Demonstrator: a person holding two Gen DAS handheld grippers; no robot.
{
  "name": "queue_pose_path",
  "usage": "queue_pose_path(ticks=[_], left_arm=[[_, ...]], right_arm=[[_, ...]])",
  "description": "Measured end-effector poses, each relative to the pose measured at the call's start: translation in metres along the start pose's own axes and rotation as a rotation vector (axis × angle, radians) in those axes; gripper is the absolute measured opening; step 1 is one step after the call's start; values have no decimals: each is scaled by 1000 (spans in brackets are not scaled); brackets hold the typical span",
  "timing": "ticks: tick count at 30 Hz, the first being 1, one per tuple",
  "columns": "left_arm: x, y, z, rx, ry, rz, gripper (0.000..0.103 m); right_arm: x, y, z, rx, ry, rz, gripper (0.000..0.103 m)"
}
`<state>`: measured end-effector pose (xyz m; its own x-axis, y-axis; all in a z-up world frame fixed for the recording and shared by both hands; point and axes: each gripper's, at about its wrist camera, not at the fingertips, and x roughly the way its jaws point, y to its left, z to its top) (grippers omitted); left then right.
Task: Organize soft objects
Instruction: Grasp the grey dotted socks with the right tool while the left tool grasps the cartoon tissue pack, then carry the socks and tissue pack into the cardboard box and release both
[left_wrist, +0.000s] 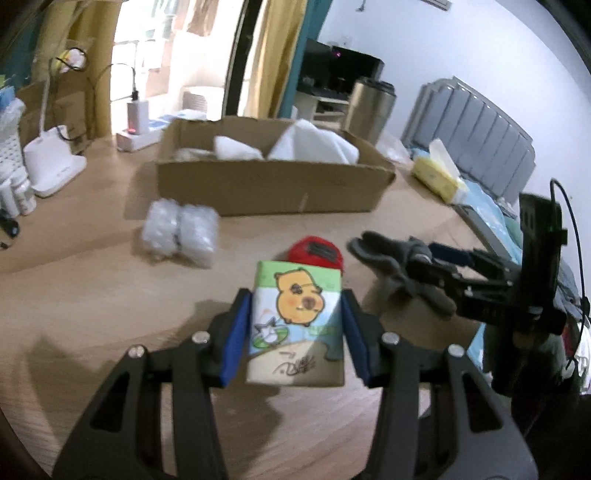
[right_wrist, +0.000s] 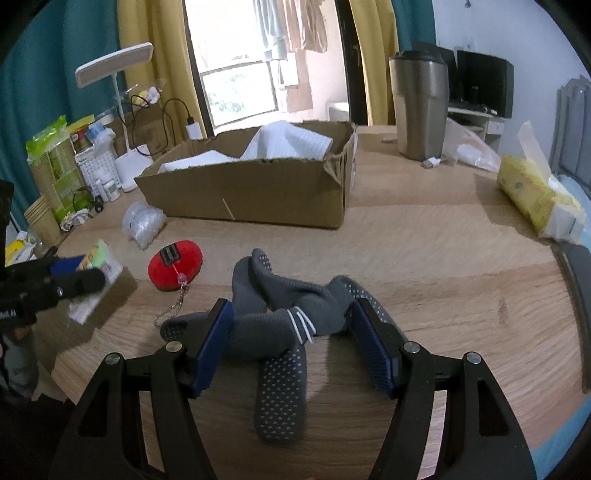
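Here, in the left wrist view, the left gripper (left_wrist: 297, 328) pinches a tissue pack (left_wrist: 297, 325) printed with a cartoon capybara, its 2 blue pads pressed against the pack's sides, and holds it above the wooden table (left_wrist: 92, 295). Just beyond the pack lies a red plush pouch (left_wrist: 316, 253) on the tabletop. To the right, the right gripper (left_wrist: 391, 273) grips the grey socks (left_wrist: 373, 251), whose ends stick out past its fingers. Farther back stands an open cardboard box (left_wrist: 273, 184) holding white soft items, with a bubble-wrap bundle (left_wrist: 181, 236) near its front left corner.

In the right wrist view, the right gripper (right_wrist: 291, 341) squeezes the bunched grey socks (right_wrist: 284, 325) between its 2 blue pads; 1 dotted sock foot hangs toward the camera and other ends reach forward over the table (right_wrist: 461, 295). The red plush pouch (right_wrist: 175, 264), with a small bead chain, lies left of the socks. At the far left edge, the left gripper (right_wrist: 79, 277) holds the tissue pack (right_wrist: 99, 266). The cardboard box (right_wrist: 251, 192) sits behind, with a steel tumbler (right_wrist: 419, 107) to its right and a yellow tissue packet (right_wrist: 535, 195) near the table's right edge.
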<state>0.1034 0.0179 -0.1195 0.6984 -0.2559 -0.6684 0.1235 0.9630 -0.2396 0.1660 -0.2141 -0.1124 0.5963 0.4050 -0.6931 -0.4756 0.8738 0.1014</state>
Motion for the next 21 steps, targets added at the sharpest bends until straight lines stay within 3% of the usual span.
queue_pose_path(ticks=[6, 13, 21], left_arm=[[-7, 14, 4, -30, -32, 25, 49], [-12, 28, 9, -64, -73, 57, 49], [-21, 37, 13, -79, -107, 83, 49]], right_arm=[[7, 11, -3, -34, 10, -23, 69], [12, 19, -3, -88, 19, -22, 51], [11, 25, -3, -136, 14, -19, 41]])
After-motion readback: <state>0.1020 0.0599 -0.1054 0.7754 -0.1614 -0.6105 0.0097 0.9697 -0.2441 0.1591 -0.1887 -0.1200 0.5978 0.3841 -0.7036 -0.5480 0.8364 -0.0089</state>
